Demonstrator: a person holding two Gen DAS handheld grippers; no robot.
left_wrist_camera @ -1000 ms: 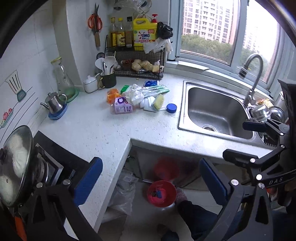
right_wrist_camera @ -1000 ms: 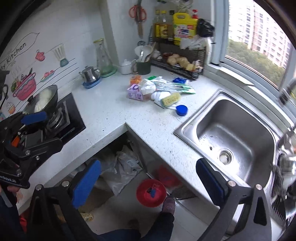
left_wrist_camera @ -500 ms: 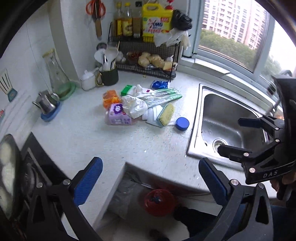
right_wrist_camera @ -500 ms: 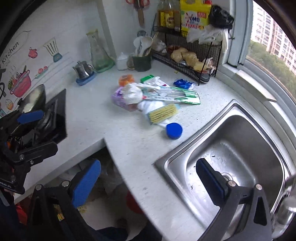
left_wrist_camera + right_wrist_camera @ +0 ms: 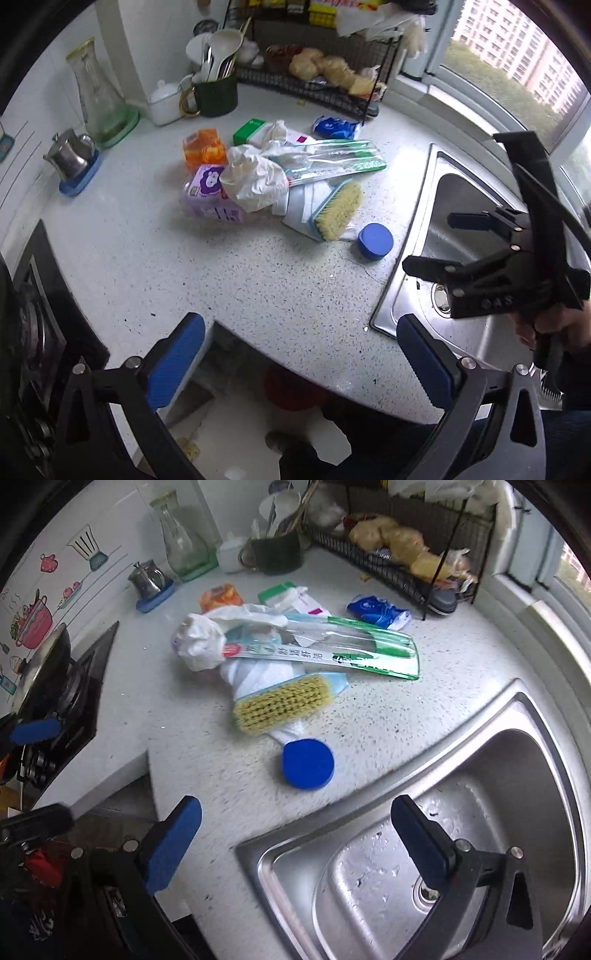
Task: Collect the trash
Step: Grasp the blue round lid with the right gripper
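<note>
A white speckled countertop [image 5: 122, 258] carries a loose heap of litter: a purple tissue pack [image 5: 207, 192], an orange packet [image 5: 204, 146], a green box [image 5: 248, 131], a crumpled white bag [image 5: 255, 177], a toothbrush package [image 5: 332, 648], a scrub brush [image 5: 284, 703] and a blue wrapper [image 5: 378, 611]. A blue lid [image 5: 307, 763] lies beside the sink [image 5: 498, 812].

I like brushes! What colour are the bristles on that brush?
Yellow bristles, clearest in the right wrist view.

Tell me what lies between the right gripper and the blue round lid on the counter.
Only bare speckled counter lies between the open right gripper and the blue round lid; the right wrist view shows it.
</note>
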